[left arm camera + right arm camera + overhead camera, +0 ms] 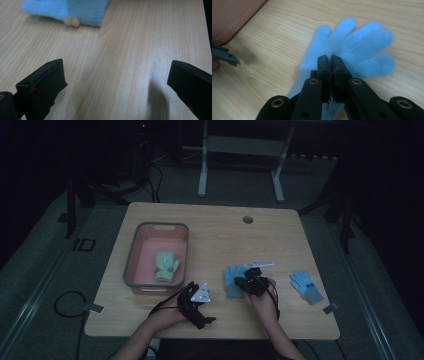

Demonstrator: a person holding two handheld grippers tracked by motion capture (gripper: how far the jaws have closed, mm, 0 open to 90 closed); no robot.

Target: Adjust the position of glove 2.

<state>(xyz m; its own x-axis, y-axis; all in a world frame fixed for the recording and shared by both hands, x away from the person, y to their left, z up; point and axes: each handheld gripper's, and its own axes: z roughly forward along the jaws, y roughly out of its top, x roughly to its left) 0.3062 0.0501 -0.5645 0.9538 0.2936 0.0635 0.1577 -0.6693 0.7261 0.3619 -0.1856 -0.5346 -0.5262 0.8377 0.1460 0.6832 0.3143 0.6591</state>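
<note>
Right of the pink bin [134, 255], a blue glove [234, 281] lies flat on the table [215, 235], and the right gripper [331, 58] sits just over its palm with jaws pressed shut and nothing pinched between them. Its fingers point away from the person, long way front to back. Beside it, the left gripper [116, 75] rests wide open and holds nothing. A second blue glove [306, 287] lies farther right.

Fuzzy knit blue glove [352, 50] on matt wood-grain table [274, 50].
</note>
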